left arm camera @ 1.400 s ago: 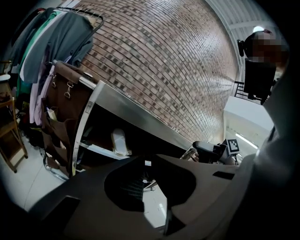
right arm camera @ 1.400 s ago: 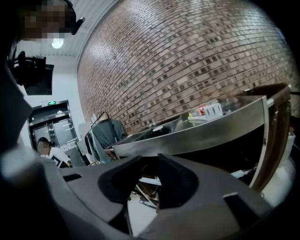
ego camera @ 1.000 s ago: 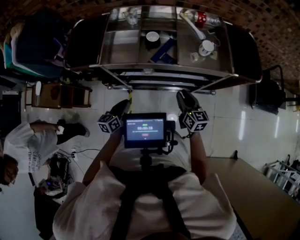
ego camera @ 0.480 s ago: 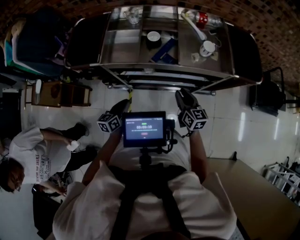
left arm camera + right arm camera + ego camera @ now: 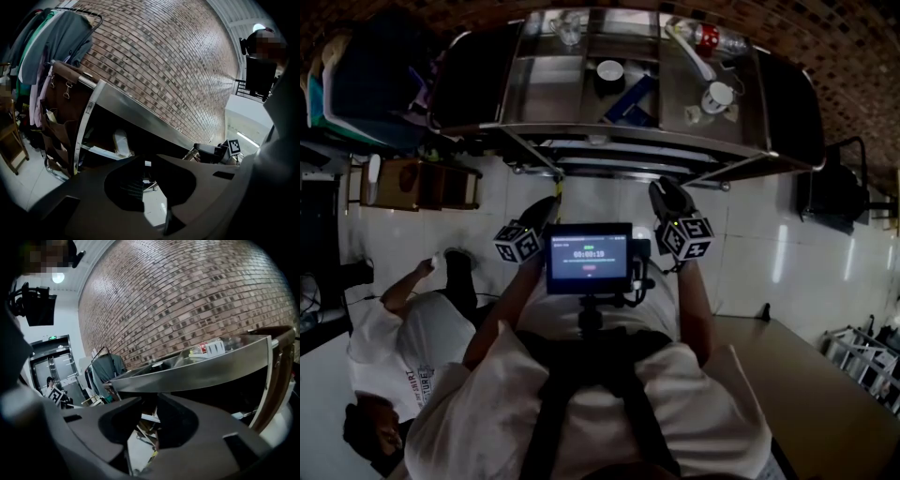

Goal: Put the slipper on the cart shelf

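Slipper (image 5: 628,101): we read the blue flat thing as it, lying in the middle compartment of the cart's (image 5: 581,137) top, just beside a white cup (image 5: 607,71). We count one slipper, one cart, two grippers. Left gripper (image 5: 147,160) and right gripper (image 5: 149,402): fingers closed, nothing between them, both short of the cart.

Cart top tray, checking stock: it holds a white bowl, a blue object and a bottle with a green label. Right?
No: the bottle has a red label, not green, per the head view; the white bowl and blue object are there.
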`<state>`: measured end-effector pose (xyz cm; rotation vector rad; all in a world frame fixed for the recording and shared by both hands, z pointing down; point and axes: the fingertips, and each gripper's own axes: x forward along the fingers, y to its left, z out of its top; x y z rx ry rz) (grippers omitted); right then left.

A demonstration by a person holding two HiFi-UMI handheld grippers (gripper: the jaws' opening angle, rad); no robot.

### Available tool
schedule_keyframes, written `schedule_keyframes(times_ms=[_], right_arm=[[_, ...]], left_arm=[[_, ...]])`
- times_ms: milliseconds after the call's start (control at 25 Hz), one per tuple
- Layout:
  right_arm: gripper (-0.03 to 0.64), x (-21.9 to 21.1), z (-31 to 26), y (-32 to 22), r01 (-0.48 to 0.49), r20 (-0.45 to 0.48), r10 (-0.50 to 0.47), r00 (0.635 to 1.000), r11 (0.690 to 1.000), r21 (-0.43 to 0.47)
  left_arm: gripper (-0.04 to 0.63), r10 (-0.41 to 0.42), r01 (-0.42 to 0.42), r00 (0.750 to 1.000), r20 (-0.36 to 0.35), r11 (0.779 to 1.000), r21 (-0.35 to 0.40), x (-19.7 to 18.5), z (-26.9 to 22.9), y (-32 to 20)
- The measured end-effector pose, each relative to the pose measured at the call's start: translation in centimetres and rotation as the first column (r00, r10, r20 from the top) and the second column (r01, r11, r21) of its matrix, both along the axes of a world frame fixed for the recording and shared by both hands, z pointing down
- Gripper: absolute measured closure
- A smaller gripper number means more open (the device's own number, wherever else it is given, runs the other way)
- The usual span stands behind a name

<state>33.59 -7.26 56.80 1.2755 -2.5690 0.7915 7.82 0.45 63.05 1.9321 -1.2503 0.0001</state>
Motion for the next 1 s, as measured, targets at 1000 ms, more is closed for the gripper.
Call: schedule_keyframes(times_ms=[1000], right_arm=[[0.497,-12.0,2.6,-1.4,-0.017,-0.061,0.016,0.998,1.0,-0.026]], left_arm=[[0.558,-0.03,0.03,1.0,0.005,1.0,0.005,-14.7,-0.8,-0.3]])
